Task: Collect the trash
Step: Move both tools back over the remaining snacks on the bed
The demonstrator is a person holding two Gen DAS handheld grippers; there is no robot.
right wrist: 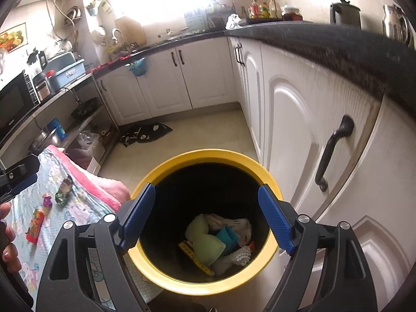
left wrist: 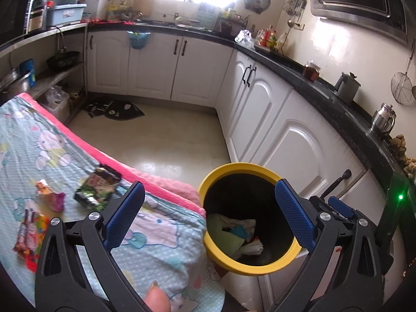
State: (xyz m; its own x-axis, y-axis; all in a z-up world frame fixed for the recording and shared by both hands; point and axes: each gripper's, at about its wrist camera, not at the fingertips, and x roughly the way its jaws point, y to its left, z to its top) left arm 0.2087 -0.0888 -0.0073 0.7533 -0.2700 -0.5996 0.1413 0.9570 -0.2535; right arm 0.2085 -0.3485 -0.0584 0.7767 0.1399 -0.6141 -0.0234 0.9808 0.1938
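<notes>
A yellow-rimmed bin [left wrist: 238,167] [right wrist: 208,156] stands on the floor beside the table and holds several pieces of trash [right wrist: 218,236]. My right gripper [right wrist: 206,217] is open and empty right above the bin's mouth. My left gripper [left wrist: 208,213] is open and empty over the table's corner and the bin's left rim. On the patterned cloth lie a dark green wrapper [left wrist: 97,187] [right wrist: 63,188], a small pink wrapper [left wrist: 50,193] [right wrist: 46,201] and a red-yellow wrapper [left wrist: 30,236] [right wrist: 35,225].
White cabinets [left wrist: 291,140] under a black counter [left wrist: 338,104] run close on the right of the bin, with a black door handle [right wrist: 332,150] near my right gripper. A dark mat [left wrist: 114,109] lies on the floor. A shelf unit [left wrist: 52,78] stands at the left.
</notes>
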